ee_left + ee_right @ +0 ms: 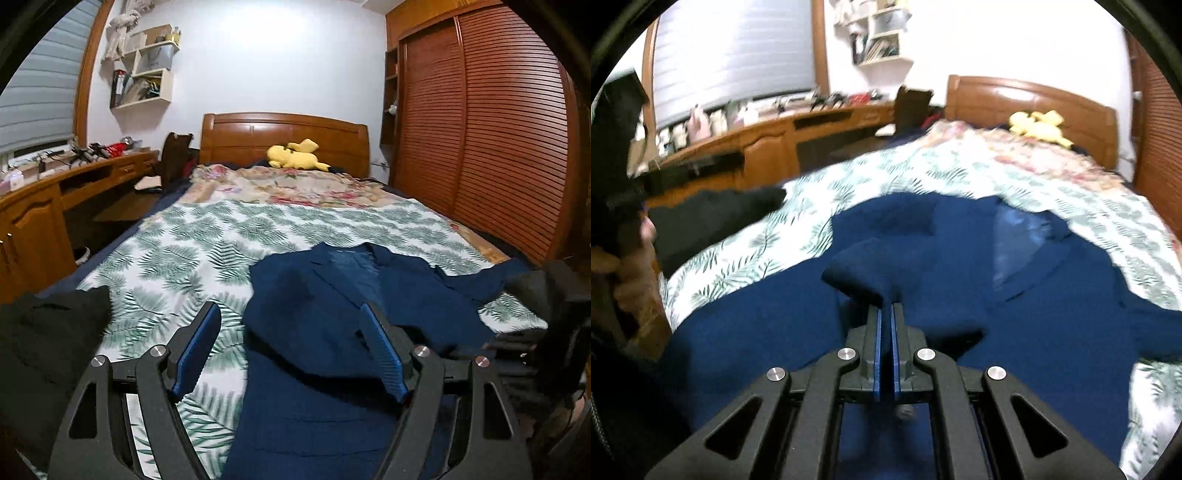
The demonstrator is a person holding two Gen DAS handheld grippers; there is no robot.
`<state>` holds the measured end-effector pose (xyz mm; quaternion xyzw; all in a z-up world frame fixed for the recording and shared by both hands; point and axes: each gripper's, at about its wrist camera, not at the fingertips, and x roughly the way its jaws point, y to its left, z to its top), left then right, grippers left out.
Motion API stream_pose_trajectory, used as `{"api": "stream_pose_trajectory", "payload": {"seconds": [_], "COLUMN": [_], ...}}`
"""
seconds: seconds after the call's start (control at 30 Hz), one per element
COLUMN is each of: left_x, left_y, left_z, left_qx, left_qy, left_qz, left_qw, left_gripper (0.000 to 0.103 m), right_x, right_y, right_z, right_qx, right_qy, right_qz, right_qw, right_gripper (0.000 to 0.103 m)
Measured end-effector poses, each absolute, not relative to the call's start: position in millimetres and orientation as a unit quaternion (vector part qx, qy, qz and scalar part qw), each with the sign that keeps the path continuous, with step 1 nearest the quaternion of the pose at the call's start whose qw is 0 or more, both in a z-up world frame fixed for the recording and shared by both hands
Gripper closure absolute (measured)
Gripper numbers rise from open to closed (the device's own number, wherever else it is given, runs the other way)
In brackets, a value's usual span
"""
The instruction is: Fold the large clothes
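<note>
A large navy blue garment point(317, 332) lies spread on the leaf-print bedspread point(192, 251). My left gripper point(291, 325) is open and empty, hovering above the garment's left edge. In the right wrist view the same navy garment point(1052, 314) fills the middle of the bed. My right gripper point(885, 312) is shut on a raised fold of the navy garment point(860, 273), which lifts and curls over to the left of the fingertips.
A black garment point(44, 332) lies at the bed's near left, also seen in the right wrist view point(713, 221). A yellow plush toy point(295, 155) sits by the wooden headboard point(284, 136). A wooden desk point(55, 199) runs along the left, a slatted wardrobe point(480, 129) on the right.
</note>
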<state>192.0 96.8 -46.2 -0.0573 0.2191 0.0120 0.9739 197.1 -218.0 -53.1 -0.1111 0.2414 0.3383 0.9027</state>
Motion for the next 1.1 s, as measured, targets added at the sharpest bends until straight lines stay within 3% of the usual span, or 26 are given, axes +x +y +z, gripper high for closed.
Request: {"api": "stream_pose_trajectory", "payload": {"seconds": [0.3, 0.63, 0.8, 0.93, 1.0, 1.07, 1.1], "left_x": [213.0, 235.1, 244.7, 248.4, 248.4, 248.7, 249.7], "left_y": [47.0, -0.4, -13.5, -19.9, -21.5, -22.5, -23.1], "left_z": [-51.4, -64.5, -72.3, -75.9, -77.1, -77.9, -78.1], "left_qx": [-0.047, -0.023, -0.019, -0.012, -0.011, -0.01, -0.01], "left_qy": [0.239, 0.268, 0.283, 0.291, 0.293, 0.295, 0.296], "left_qz": [-0.029, -0.05, -0.054, -0.055, -0.056, -0.056, -0.056], "left_qw": [0.969, 0.962, 0.957, 0.955, 0.954, 0.954, 0.954], "left_gripper": [0.025, 0.025, 0.025, 0.025, 0.025, 0.025, 0.025], "right_x": [166.5, 149.3, 148.9, 137.0, 131.9, 133.9, 136.9], "right_y": [-306.9, -332.3, -339.3, -346.9, -348.6, -349.6, -349.7], "right_z": [-37.5, -76.2, -66.7, -50.2, -44.0, -41.1, -42.3], "right_qx": [-0.074, -0.082, -0.078, -0.072, -0.067, -0.06, -0.058], "right_qy": [0.198, 0.255, 0.271, 0.256, 0.246, 0.242, 0.243], "right_qz": [0.279, 0.25, 0.246, 0.233, 0.229, 0.228, 0.227], "right_qw": [0.937, 0.93, 0.927, 0.936, 0.94, 0.941, 0.941], "right_gripper": [0.099, 0.099, 0.096, 0.087, 0.073, 0.052, 0.051]}}
